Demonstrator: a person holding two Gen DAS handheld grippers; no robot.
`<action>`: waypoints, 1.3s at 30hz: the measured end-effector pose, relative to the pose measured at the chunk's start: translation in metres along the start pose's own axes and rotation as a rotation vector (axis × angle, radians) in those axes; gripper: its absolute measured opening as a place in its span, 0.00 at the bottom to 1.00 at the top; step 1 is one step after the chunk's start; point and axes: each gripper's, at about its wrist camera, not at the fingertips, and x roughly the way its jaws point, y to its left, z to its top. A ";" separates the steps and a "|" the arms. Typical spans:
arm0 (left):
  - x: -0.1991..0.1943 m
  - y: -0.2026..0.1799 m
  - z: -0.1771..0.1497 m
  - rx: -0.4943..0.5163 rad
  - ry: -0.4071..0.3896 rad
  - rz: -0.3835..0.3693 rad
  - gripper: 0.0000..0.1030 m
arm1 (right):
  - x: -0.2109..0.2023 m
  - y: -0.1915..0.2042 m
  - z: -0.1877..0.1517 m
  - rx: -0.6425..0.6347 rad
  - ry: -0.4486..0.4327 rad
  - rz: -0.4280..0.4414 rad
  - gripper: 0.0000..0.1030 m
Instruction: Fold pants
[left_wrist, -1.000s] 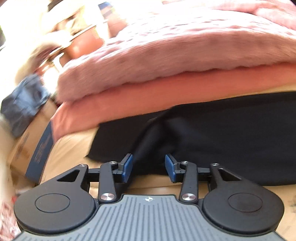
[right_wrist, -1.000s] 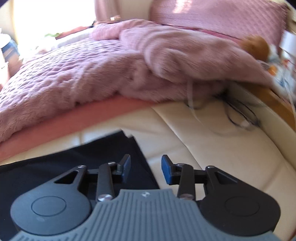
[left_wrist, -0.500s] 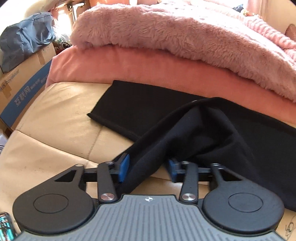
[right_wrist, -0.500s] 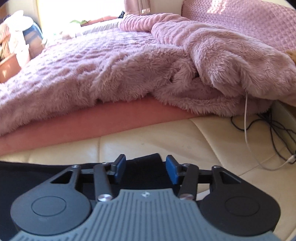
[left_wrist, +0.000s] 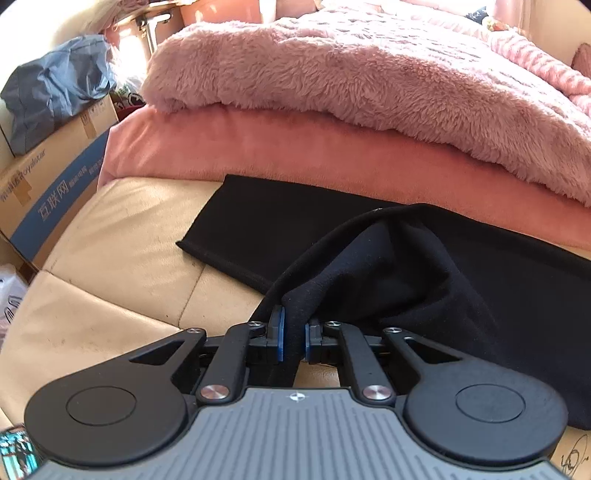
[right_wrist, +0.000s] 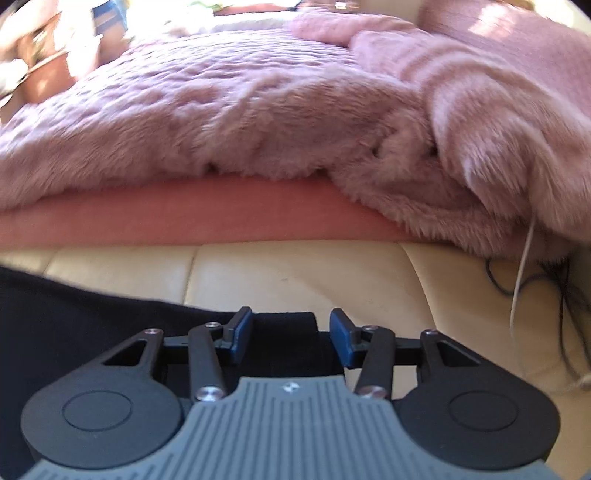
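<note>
Black pants (left_wrist: 424, 280) lie across the cream leather cushion (left_wrist: 122, 240). One leg lies flat with its hem to the left. My left gripper (left_wrist: 293, 334) is shut on a bunched fold of the other leg's edge, lifted off the cushion. In the right wrist view the other end of the pants (right_wrist: 74, 325) lies flat. My right gripper (right_wrist: 291, 338) is open, its blue pads either side of the pants' corner, which sits between the jaws.
A fluffy pink blanket (left_wrist: 369, 70) on a salmon sheet (left_wrist: 258, 147) borders the cushion's far side. A cardboard box (left_wrist: 48, 177) with a grey bag (left_wrist: 55, 88) stands at left. Cables (right_wrist: 546, 280) lie at right in the right wrist view.
My left gripper has closed on the pants fold that lay between its open jaws. My right gripper has shifted left and lower over the pants' corner, still open.
</note>
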 end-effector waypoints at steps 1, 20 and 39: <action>0.000 -0.001 0.001 0.007 0.000 0.004 0.09 | -0.001 0.004 0.003 -0.073 0.021 -0.002 0.42; -0.014 -0.001 0.024 0.017 -0.047 0.058 0.08 | 0.048 0.079 0.046 -1.089 0.533 0.149 0.07; -0.007 -0.033 0.074 0.249 -0.144 0.177 0.07 | 0.019 0.056 0.063 -0.902 0.537 0.073 0.00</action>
